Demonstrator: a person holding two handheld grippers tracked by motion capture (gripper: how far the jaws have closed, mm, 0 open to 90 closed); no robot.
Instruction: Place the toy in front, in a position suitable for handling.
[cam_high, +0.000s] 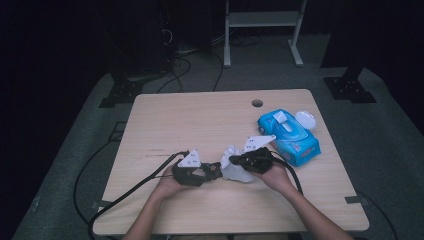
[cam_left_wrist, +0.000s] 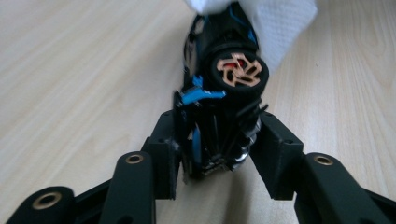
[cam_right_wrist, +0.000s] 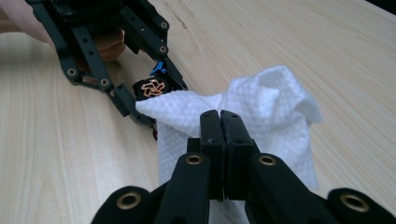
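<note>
My left gripper (cam_high: 212, 170) grips a little black toy car (cam_left_wrist: 219, 112) w/ orange wheels by its sides, low on the wooden table (cam_high: 200, 120). Pads look snug on it. Next, the white wet wipe (cam_right_wrist: 261, 116) lies draped over the car's far end, approx mid table, near my edge. My right gripper (cam_right_wrist: 219, 116) is clamped tight on that wipe, jaws squeezed together. Far right sits the blue wipes pack (cam_high: 289, 136), lid flipped up. I think wiping is only partly done: one end is covered, and the wheel and sides are bare.
</note>
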